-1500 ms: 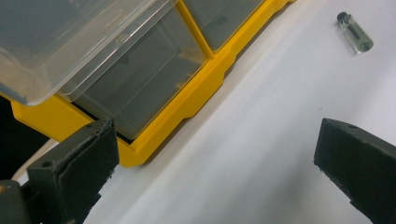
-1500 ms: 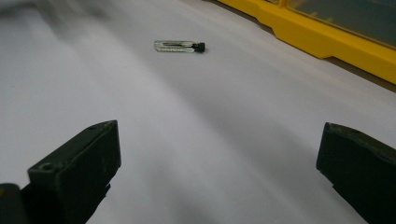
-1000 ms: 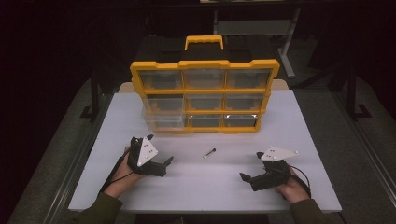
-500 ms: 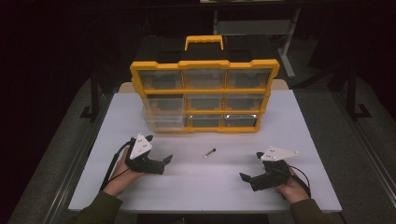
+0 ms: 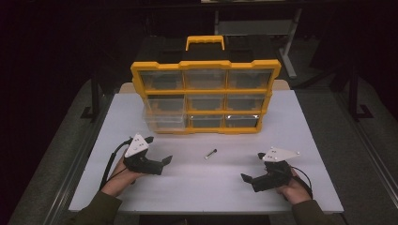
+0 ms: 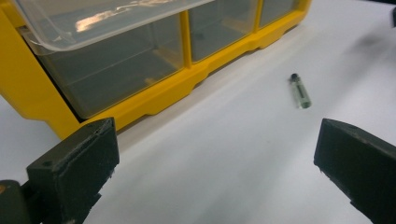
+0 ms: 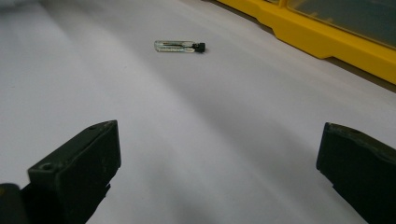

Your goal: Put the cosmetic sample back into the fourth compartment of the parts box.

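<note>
The left gripper [image 5: 157, 151] has swung toward three o'clock since earlier, jaws spread like the right gripper [image 5: 251, 167] (no legible writing), the vial [image 5: 210, 153] lying between them below the organizer [image 5: 205, 66].

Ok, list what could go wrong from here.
1. The vial lies on its side on bare table; a nudge from either open gripper could roll it away.
2. It is small and clear, so jaws could pinch it off-centre and flick it.
3. One drawer juts from the organizer near the left gripper; a reach could bump it.
</note>
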The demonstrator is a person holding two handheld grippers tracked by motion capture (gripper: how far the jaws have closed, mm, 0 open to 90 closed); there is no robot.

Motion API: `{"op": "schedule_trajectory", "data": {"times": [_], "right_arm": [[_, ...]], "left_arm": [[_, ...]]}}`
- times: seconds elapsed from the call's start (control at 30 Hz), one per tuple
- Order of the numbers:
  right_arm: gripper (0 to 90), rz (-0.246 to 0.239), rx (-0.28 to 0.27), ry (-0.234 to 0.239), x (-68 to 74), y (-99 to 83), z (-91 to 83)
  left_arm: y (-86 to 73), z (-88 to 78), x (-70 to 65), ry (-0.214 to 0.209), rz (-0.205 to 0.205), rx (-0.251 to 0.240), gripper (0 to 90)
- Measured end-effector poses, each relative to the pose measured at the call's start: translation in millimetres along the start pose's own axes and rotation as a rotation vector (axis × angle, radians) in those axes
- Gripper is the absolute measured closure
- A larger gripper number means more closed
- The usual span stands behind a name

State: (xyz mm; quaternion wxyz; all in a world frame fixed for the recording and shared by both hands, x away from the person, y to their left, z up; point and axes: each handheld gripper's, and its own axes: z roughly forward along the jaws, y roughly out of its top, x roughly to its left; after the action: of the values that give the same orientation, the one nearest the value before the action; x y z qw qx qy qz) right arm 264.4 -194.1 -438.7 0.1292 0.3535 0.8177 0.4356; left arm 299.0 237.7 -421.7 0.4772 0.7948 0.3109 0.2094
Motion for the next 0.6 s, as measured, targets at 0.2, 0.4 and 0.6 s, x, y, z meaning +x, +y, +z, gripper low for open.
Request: {"op": "schedule_trajectory", "data": {"times": [0.2, 0.4, 0.6], "right_arm": [[0.0, -0.003, 0.001, 0.002, 0.0, 0.1, 0.6], [0.0, -0.002, 0.008, 0.002, 1.6, 0.7, 2.2], [0.0, -0.003, 0.005, 0.002, 2.1, 2.5, 4.1]], "left_arm": [[-7.3, -12.8, -4.1, -0.028, 0.005, -0.038, 0.0], [-19.8, -28.5, -6.0, -0.049, 0.005, -0.052, 0.0], [-24.1, -30.2, -5.3, -0.063, -0.002, -0.058, 0.0]]}}
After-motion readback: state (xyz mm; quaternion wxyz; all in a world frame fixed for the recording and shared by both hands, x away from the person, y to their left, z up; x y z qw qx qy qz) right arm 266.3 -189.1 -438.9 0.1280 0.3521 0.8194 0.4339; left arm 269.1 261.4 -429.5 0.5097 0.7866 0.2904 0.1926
